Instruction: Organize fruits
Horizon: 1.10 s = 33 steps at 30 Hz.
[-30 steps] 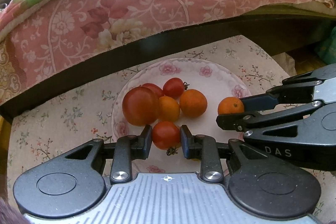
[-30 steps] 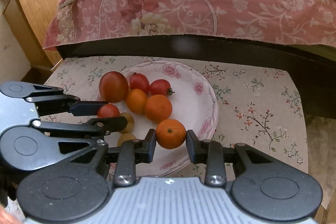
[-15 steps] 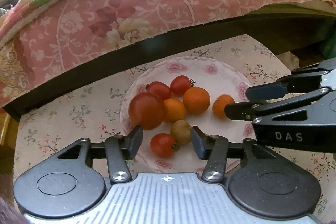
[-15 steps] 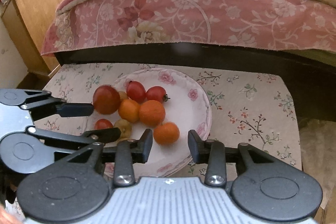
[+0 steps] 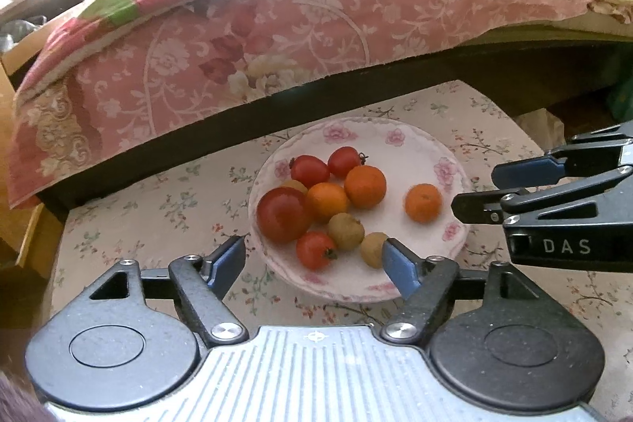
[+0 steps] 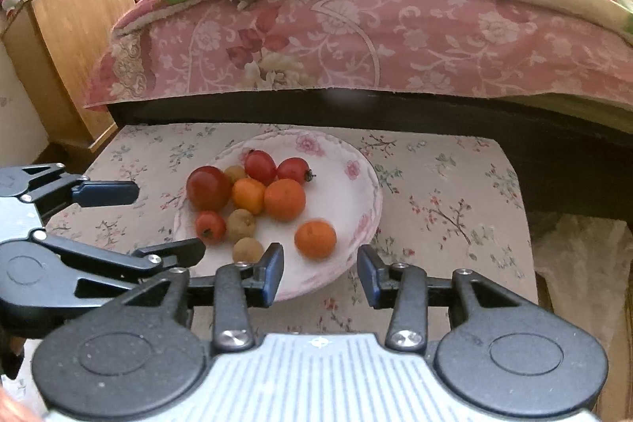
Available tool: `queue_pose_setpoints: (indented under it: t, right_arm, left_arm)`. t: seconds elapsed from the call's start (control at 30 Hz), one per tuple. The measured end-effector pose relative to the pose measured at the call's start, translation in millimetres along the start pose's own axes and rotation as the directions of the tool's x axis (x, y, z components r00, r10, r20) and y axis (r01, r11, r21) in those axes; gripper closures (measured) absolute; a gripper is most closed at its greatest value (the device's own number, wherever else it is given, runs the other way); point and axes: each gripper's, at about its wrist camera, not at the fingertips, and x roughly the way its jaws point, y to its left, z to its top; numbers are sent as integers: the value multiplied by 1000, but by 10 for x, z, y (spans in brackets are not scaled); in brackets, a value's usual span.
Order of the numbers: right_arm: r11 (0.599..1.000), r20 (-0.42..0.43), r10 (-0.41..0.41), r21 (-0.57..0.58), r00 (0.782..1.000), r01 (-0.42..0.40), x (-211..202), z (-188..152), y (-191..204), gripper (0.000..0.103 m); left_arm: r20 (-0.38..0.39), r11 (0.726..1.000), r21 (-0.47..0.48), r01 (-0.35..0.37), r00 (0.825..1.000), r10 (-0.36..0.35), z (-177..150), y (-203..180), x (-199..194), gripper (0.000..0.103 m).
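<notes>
A white plate with pink flowers (image 5: 451, 161) (image 6: 356, 161) holds several fruits. A big red tomato (image 5: 283, 214) (image 6: 208, 187), small red tomatoes (image 5: 315, 250) (image 6: 210, 226), oranges (image 5: 364, 186) (image 6: 285, 199) and brown longans (image 5: 346, 231) (image 6: 240, 224) lie together. One small orange (image 5: 422, 202) (image 6: 315, 239) lies apart on the right of the plate. My left gripper (image 5: 314, 263) (image 6: 168, 220) is open and empty at the plate's near edge. My right gripper (image 6: 320, 273) (image 5: 476, 190) is open and empty, just behind the lone orange.
The plate rests on a low table under a floral cloth (image 5: 158, 216) (image 6: 443, 192). A bed with a pink floral cover (image 5: 277, 26) (image 6: 356, 34) and dark frame overhangs the far edge. A wooden cabinet (image 6: 71, 38) stands far left.
Both grippers let go of their fruit, opened wide and pulled back from the plate. The small tomato and the small orange now lie on the plate.
</notes>
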Motion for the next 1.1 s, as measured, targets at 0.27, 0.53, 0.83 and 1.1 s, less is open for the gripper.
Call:
queue_pose_setpoints:
  t: [0.27,0.53,0.83,1.1]
  right_arm:
    - [1000,7,3,30,1000,-3,-301,-224,68,61]
    - [1000,0,-6,26,1000,6,-521,-494,191,61]
    - [999,-13,30,35,999,-29,-702,-730,333,61]
    - [998,-9,40,38,999,-40,-857,-897,483,61]
  left_arm:
    - [19,999,-27,-37,999,37,-155,-47,-260,13]
    - [41,994,-30,-108,993,109,-369,-99,-503,0]
    - [36,992,-86,-89,995,92,-769,-25,-802,0]
    - [33,985,-163,-57,997,63,-906,36,-949,0]
